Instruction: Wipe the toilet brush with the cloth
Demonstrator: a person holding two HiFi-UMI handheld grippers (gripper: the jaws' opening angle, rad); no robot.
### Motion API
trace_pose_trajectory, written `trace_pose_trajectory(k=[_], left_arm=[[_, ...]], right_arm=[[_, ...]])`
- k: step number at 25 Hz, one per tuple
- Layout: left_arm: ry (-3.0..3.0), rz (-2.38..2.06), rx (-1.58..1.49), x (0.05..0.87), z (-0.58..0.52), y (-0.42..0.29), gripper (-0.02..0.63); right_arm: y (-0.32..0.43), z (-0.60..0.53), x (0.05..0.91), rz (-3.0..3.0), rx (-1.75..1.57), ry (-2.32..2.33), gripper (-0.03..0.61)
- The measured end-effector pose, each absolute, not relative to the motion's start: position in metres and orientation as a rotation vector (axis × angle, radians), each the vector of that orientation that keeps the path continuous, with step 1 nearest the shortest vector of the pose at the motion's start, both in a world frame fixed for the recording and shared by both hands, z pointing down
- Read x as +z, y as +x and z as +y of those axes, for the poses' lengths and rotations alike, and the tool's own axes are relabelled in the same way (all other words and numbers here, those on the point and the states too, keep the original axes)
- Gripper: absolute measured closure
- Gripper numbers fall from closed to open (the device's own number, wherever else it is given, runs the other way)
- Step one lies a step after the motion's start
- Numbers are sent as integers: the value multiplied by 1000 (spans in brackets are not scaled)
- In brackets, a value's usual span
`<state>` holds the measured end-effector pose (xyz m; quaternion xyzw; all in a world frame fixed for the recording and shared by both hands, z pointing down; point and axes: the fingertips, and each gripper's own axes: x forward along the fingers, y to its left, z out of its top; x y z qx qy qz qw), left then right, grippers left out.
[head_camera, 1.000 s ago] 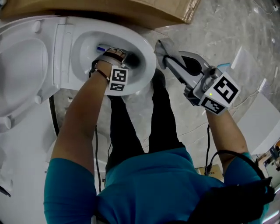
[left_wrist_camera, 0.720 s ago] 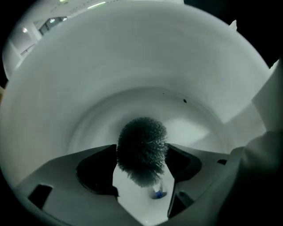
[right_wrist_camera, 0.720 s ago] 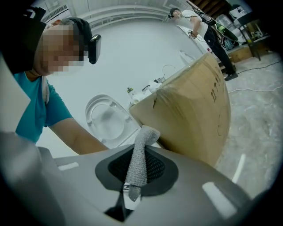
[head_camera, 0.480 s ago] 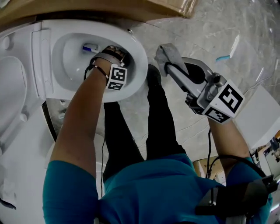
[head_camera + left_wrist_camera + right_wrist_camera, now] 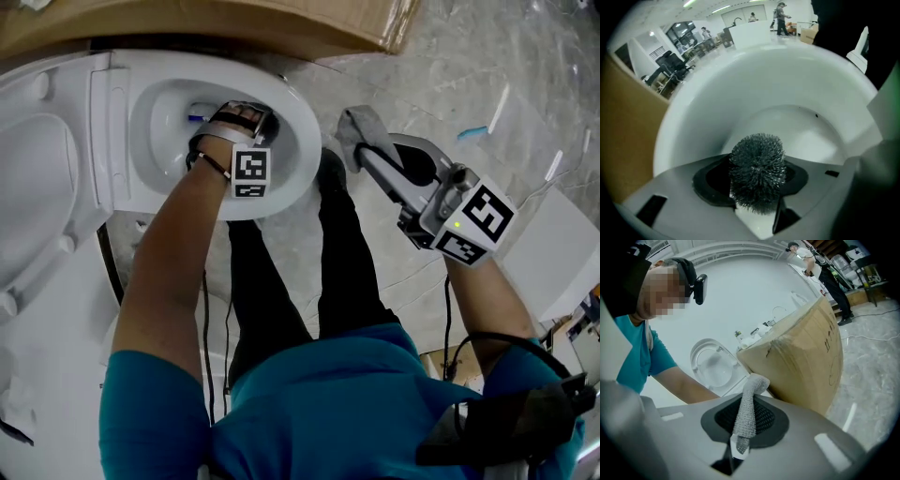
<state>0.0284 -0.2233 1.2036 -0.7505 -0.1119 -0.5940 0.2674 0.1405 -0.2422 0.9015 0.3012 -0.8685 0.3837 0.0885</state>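
The left hand-held gripper (image 5: 232, 122) had been shifted slightly inside the white toilet bowl (image 5: 300, 141), and its jaws had just been drawn closer. They were seen closed against the toilet brush (image 5: 757, 171), whose round head of dense, dark, spiky bristles was caught between the black pads, low in the smooth, glossy bowl. The right hand-held gripper (image 5: 740, 437) was held outside the bowl, beside its rim, clenched on the cloth (image 5: 746, 404), a grey strip of knitted, mesh-like fabric that stood up from the jaws. A brown cardboard box (image 5: 806, 357) was seen behind it.
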Motion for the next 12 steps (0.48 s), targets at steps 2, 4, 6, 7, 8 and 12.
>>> trace_pose_trajectory(k=[2,4,6,7,8,12], left_arm=[[-2075,-171,-1617,1176,-244,15,391],[-2133,-19,-1628,1144,-265,0,394],[-2208,154,-1623,1105,-285,-13,396],[-2253,246,-1615,1083,-293,-20,397],[-2303,340,-1603,1062,-301,-26,399],[-2481,692,-1516,972,-325,-54,414]], right_arm=[[138,-244,887,-2591,1115,901,560],[133,-247,869,-2603,1078,907,560],[128,-249,849,-2610,1044,916,560],[125,-250,840,-2610,1029,920,560],[123,-250,830,-2610,1013,924,560],[114,-252,782,-2622,949,951,560]])
